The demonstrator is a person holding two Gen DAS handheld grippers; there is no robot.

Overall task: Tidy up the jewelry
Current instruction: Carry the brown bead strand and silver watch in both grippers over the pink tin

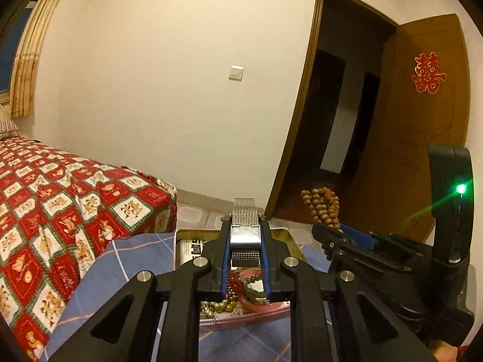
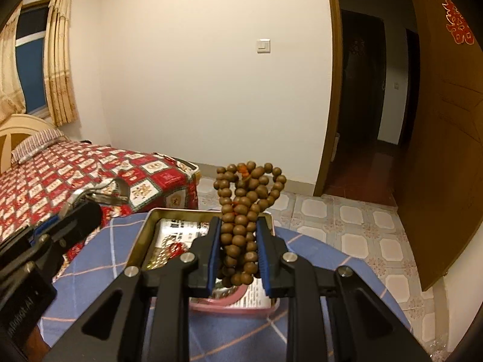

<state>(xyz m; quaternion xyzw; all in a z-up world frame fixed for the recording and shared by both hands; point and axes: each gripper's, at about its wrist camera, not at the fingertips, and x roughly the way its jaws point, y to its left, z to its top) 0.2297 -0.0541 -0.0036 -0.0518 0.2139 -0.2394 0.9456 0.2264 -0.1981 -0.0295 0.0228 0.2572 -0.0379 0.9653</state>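
A: Bedroom, blue checked tablecloth (image 2: 90, 259), open tin box (image 2: 145, 229) lying on it. What am I gripping?

B: Left gripper (image 1: 245, 259) is clamping the mesh watch band (image 1: 245, 235); right gripper (image 2: 238, 253) is squeezing the wooden bead string (image 2: 244, 208), both above the box.

A: I'm keeping both level, lowering beads into the far bare corner, clear of the red bangle (image 1: 256, 303) near me.

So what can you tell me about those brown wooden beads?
The string of round brown wooden beads is looped into several strands, bunched together, with a bit of orange thread near the top. The right gripper is shut on it, blue pads pressing both sides. The bundle stands upright, its top loops fanning out above the fingers, held over the open metal tin on the blue checked cloth.
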